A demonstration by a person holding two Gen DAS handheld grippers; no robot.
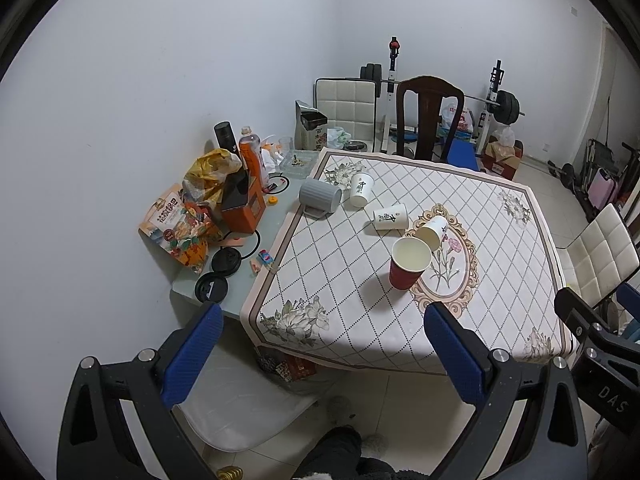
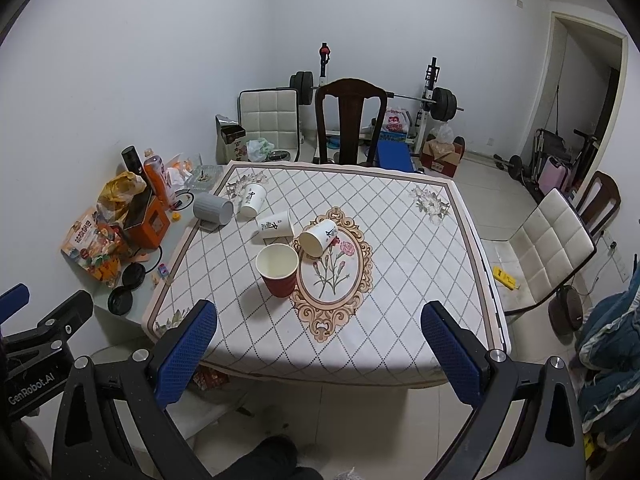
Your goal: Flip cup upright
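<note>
Currently, both grippers are held back from the near edge of the table [image 2: 460, 240], above the floor. The left gripper [image 1: 320, 352] has its blue-padded fingers [image 1: 192, 356] spread wide with nothing between them. The right gripper [image 2: 320, 356] is likewise spread wide and holds nothing.

Left to right across the table:
- Snack bags [image 2: 92, 248], an orange box [image 2: 154, 222] and an orange bottle [image 2: 157, 176] stand on the uncovered left strip.
- A grey ribbed mug [image 2: 213, 210] lies on its side at the left edge of the patterned tablecloth [image 2: 400, 248].
- Three white paper cups follow in a diagonal row, each tipped over: the first cup [image 2: 253, 199] just beside the mug, the second cup [image 2: 275, 225] near the middle, the third cup [image 2: 318, 237] on the floral medallion [image 2: 332, 276] with its mouth facing the camera.
- A red cup [image 2: 279, 270] stands upright, mouth up, just in front of the third cup.

A dark wooden chair [image 2: 351, 120] stands at the far side.
</note>
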